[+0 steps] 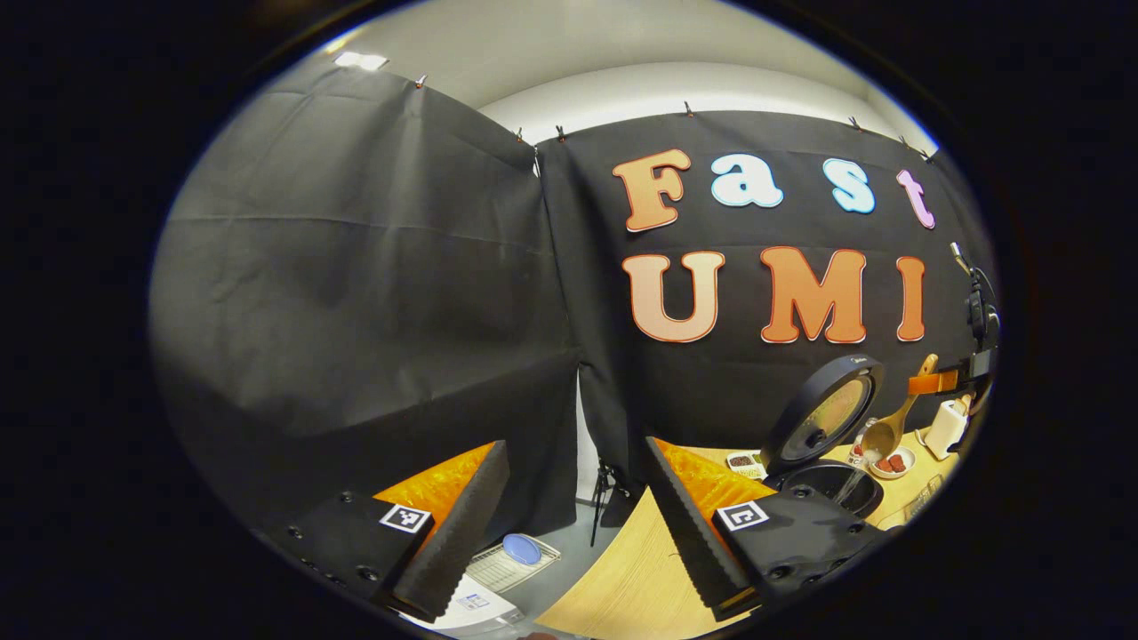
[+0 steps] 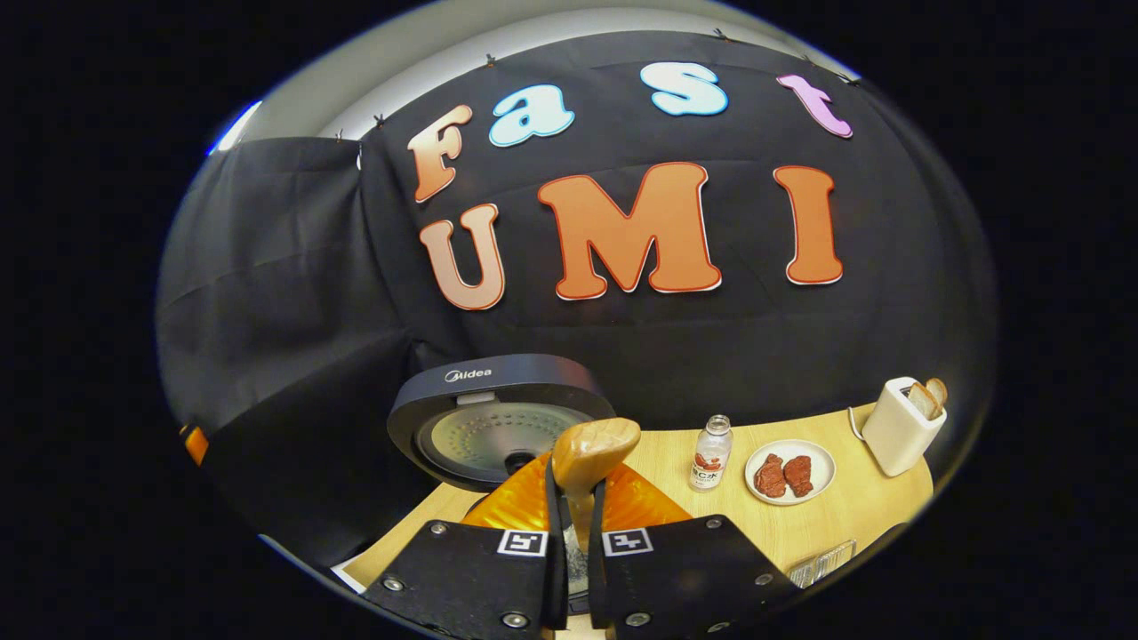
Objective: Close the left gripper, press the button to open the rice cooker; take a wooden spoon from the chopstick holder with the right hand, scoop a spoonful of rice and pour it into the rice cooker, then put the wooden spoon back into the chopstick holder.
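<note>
Black cloth walls enclose a booth with a light wooden table (image 2: 800, 524) along the bottom of both views. In the right gripper view, the rice cooker (image 2: 498, 427) sits at lower centre with its lid swung up and open toward the camera, so the pot can take rice. The right gripper (image 2: 575, 533), at the bottom centre, is clenched on the handle of the wooden spoon (image 2: 594, 449); the bowl of the spoon rises just above the fingers, in front of the open lid. In the left gripper view, at far right, the same spoon (image 1: 889, 431) tilts bowl-down over the dark pot (image 1: 827, 484), and pale grains seem to be falling from it, so the pour looks under way. The left gripper (image 1: 573, 524) hangs released at the bottom of its own view, fingers wide apart and holding nothing, off the table's near edge, clear of the work. A small bottle (image 2: 710, 453), a plate of red meat (image 2: 789, 473) and a toaster (image 2: 900, 425) stand at lower right.
</note>
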### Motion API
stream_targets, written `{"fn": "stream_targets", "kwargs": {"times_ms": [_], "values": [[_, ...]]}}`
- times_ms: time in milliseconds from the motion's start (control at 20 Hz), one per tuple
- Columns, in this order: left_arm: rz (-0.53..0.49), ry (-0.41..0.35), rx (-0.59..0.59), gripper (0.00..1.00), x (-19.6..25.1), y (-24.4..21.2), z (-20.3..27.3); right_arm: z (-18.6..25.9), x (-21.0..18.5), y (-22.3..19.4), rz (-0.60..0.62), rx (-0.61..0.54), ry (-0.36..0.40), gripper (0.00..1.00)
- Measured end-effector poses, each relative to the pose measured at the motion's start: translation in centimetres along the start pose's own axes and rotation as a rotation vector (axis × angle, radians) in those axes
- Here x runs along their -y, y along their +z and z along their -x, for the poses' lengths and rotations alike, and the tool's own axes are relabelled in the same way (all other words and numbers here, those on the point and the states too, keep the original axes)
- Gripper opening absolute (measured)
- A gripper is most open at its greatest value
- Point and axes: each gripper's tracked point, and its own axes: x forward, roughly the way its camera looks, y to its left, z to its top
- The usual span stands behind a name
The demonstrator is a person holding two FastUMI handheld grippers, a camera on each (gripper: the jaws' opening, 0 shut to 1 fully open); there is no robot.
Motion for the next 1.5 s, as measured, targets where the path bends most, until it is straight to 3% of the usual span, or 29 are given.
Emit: {"fn": "stream_targets", "kwargs": {"times_ms": [800,1200,1500], "values": [[-0.011,0.016,-0.007,1.0,-0.1,-0.2,0.9,0.8,-1.0,-0.6,0.271,0.044,-0.001,0.08],[-0.012,0.006,0.004,1.0,1.1,0.3,2.2,1.8,-0.4,0.2,0.19,0.051,0.0,0.08],[0.007,-0.017,0.022,1.0,2.8,1.3,2.7,5.6,5.2,1.0,0.088,0.064,-0.045,0.08]]}}
